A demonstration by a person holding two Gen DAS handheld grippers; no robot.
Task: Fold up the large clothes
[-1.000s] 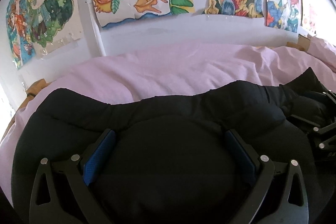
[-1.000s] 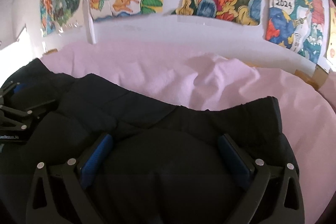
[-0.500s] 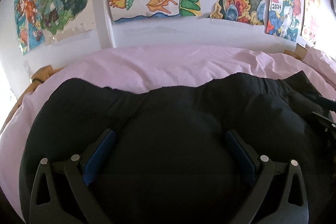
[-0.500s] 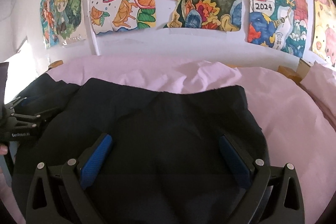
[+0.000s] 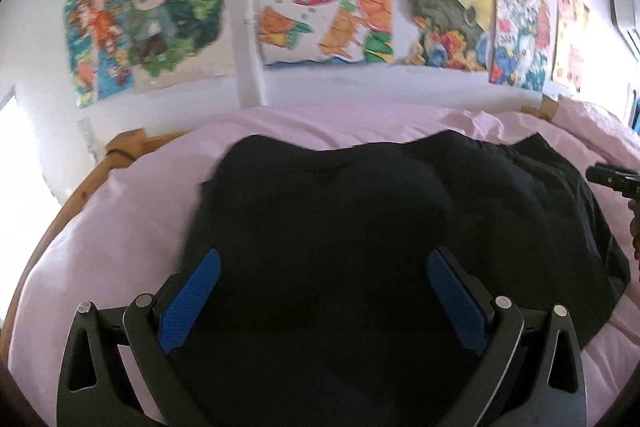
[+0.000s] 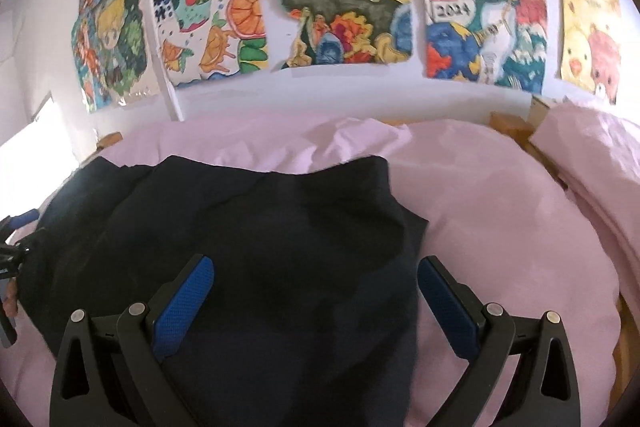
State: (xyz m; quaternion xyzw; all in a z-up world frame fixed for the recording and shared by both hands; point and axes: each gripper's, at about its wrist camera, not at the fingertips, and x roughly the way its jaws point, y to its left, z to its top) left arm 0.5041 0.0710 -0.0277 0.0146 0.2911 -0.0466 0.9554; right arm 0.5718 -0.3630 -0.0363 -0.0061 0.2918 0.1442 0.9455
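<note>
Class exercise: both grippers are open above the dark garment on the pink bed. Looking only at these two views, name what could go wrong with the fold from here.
1. The black garment lies bunched with a wavy far edge, so a fold made now may set unevenly.
2. The pink sheet beneath is loose and wrinkled; the right gripper, jaws open at the garment's edge, could pinch sheet too.
3. The left gripper sits over mid-cloth, so it may grab several layers.

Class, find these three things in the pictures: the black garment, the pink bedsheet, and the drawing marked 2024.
black garment (image 5: pixel 360 227), left wrist view, middle of the cloth.
pink bedsheet (image 6: pixel 500 219), right wrist view, bare part right of the garment.
2024 drawing (image 6: pixel 454 10), right wrist view, the numbered label.
</note>
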